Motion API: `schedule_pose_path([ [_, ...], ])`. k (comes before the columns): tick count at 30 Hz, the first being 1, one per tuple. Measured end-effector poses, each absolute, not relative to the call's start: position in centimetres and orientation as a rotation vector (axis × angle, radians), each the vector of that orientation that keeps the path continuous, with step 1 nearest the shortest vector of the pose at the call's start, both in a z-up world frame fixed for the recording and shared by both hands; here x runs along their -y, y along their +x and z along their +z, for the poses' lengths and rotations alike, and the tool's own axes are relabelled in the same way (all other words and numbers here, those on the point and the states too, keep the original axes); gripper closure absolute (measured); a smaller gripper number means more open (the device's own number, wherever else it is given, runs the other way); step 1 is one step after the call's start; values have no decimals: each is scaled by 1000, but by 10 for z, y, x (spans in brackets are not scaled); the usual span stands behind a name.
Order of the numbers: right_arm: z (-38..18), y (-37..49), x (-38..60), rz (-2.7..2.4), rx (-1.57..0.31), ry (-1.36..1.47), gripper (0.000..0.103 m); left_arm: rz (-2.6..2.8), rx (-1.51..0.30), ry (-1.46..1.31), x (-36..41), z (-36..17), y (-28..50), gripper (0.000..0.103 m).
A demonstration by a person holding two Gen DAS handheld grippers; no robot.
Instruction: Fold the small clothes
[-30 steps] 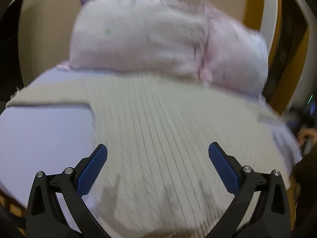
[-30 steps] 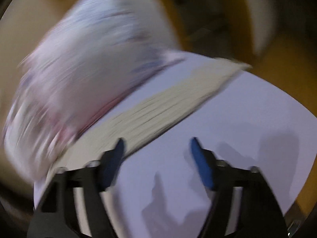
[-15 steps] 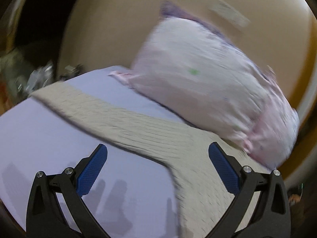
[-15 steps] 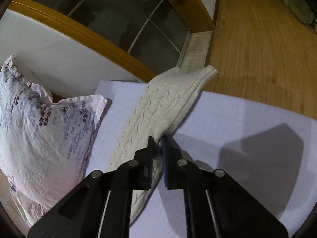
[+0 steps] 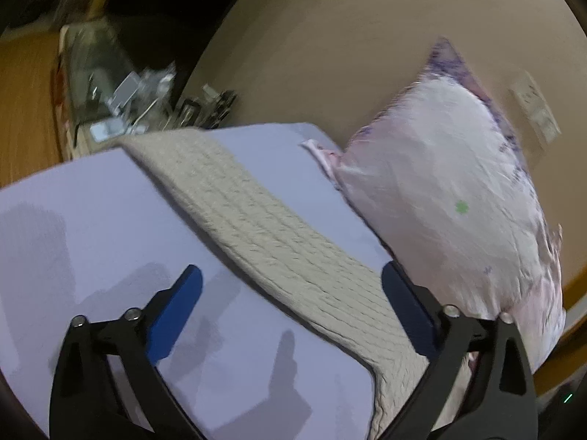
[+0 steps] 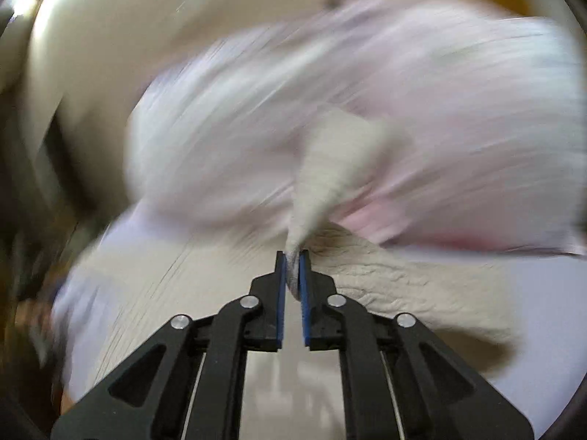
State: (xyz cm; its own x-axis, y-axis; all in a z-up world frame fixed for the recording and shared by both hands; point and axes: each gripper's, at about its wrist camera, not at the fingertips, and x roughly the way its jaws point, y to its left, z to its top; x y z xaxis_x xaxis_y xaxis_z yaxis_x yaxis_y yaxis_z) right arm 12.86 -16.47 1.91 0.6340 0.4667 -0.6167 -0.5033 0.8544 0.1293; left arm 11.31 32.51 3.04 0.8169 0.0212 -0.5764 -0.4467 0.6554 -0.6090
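A cream cable-knit sweater lies on the lilac bed sheet. In the left wrist view its long sleeve runs diagonally from the far left toward the near right. My left gripper is open and empty, just above the sleeve's near part. In the right wrist view, which is blurred by motion, my right gripper is shut on a fold of the sweater's other sleeve, which it holds lifted above the sweater's body.
A white and pink floral pillow leans against the beige headboard right behind the sweater; it also fills the right wrist view. A cluttered side table stands past the bed's far left corner.
My right gripper, shut on the sleeve, has lifted it and swung toward the pillow. My left gripper has turned left along the other sleeve and stays open.
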Motion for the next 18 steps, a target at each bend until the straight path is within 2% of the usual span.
schedule_pose_path([
  [2, -6, 123, 128, 618, -792, -119, 80, 290, -576, -873, -334, 24, 117, 13],
  [4, -1, 109, 130, 611, -743, -116, 63, 303, -588, -923, -346, 16, 122, 18],
  [5, 4, 104, 136, 600, -721, -109, 46, 316, -593, -950, -353, 11, 124, 22],
  [6, 12, 99, 148, 576, -679, -84, 36, 323, -597, -968, -357, 8, 126, 24],
  [13, 23, 98, 231, 478, -651, 126, 30, 362, -553, -1106, -401, -6, 141, 49],
  [14, 23, 98, 238, 469, -651, 137, 30, 366, -555, -1118, -406, -7, 143, 55],
  [16, 22, 99, 251, 448, -645, 155, 30, 397, -585, -1113, -416, -9, 151, 75],
  [17, 19, 100, 254, 444, -638, 160, 30, 425, -616, -1091, -419, -8, 155, 89],
  [18, 20, 98, 262, 441, -629, 170, 30, 451, -647, -1052, -417, -3, 160, 94],
])
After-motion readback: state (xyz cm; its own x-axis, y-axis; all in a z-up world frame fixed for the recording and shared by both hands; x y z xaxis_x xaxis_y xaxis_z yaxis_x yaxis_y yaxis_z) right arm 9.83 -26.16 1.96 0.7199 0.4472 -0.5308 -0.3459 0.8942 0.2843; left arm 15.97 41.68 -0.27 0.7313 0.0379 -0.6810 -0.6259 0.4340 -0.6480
